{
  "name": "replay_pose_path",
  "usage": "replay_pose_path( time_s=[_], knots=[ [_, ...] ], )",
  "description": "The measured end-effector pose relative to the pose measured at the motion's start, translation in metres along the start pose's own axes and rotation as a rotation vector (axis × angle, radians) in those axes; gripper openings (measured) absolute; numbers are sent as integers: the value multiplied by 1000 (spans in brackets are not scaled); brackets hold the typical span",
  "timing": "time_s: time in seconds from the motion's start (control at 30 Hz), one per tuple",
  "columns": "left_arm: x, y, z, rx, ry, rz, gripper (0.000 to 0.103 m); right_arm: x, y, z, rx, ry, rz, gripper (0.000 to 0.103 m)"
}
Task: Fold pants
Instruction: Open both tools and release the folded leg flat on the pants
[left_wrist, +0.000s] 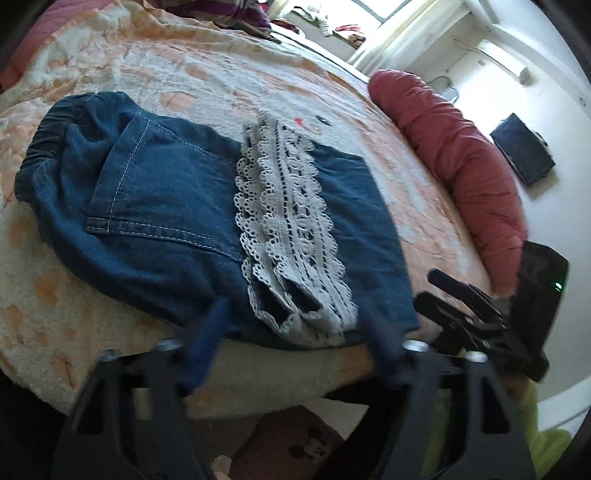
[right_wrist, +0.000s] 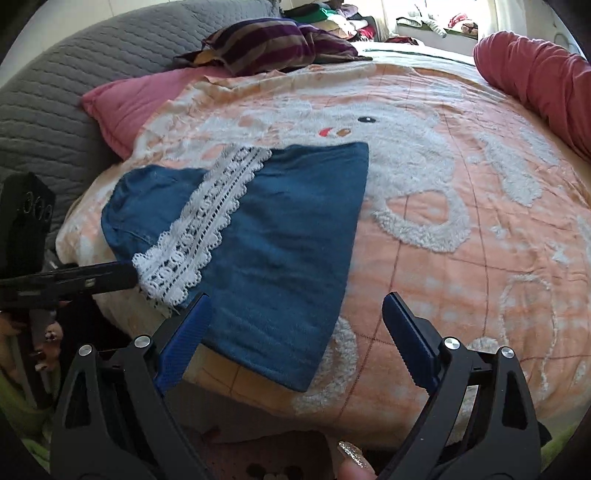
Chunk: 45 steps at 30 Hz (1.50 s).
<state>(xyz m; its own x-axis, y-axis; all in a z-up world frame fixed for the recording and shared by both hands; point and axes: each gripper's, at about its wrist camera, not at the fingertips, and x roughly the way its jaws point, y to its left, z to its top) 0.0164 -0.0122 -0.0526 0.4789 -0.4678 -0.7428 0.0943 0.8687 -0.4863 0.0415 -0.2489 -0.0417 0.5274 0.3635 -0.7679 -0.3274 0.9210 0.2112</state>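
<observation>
Item: denim pants (left_wrist: 177, 206), folded with the lace hem (left_wrist: 291, 236) across them, near the bed (right_wrist: 461, 221) edge for reach; our left tongs (left_wrist: 295, 343) half-closed, empty, just before the lace; our right tongs (right_wrist: 295, 339) wide, empty, straddling the pants' near corner.

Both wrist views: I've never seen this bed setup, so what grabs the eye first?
The blue denim pants lie folded near the bed's front edge, a white lace band draped across them. Under them spreads a peach blanket with a fluffy white animal figure. A red bolster lines the blanket's far right side.
</observation>
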Motion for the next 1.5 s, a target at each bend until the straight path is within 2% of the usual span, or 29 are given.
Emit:
replay_pose_path(
  time_s=[0.03,0.07,0.13,0.17,0.23,0.3,0.37,0.47,0.53,0.67,0.9,1.03,1.23,1.3,1.47,1.5],
  knots=[
    [3,-4,0,17,-4,4,26,1,0,-1,0,3,-2,87],
    [6,-7,-1,38,-1,22,19,1,-1,-2,1,4,-4,87],
    [4,-9,-2,64,5,21,16,-3,0,-3,1,-3,0,82],
    [0,-10,-3,81,2,24,15,-5,2,-3,-3,-13,11,75],
    [-7,-2,-5,80,-7,38,15,-13,11,-3,-37,-41,44,69],
    [-5,5,-7,57,6,42,14,-15,23,-3,-93,-55,57,58],
    [-1,1,-7,79,9,56,15,-11,34,-4,-145,-49,69,53],
    [3,-8,-9,144,9,96,18,9,38,-9,-172,14,24,49],
    [4,-7,-8,147,15,94,21,27,29,-16,-150,105,-16,46],
    [5,-6,-9,168,19,100,22,28,18,-17,-105,110,3,40],
    [5,-9,-8,176,12,99,23,27,21,-18,-115,104,-9,41],
    [-2,-11,-9,194,-5,111,24,15,23,-17,-120,61,-5,45],
    [-16,-19,-9,241,-36,152,26,-3,20,-10,-98,-7,-16,61],
    [-20,-21,-9,258,-46,168,33,-5,19,-8,-90,-14,-19,68],
    [-35,-20,-10,271,-77,189,39,-11,15,-5,-60,-38,-32,80],
    [-37,-20,-9,270,-81,191,43,-13,14,-4,-54,-46,-34,82]
  ],
)
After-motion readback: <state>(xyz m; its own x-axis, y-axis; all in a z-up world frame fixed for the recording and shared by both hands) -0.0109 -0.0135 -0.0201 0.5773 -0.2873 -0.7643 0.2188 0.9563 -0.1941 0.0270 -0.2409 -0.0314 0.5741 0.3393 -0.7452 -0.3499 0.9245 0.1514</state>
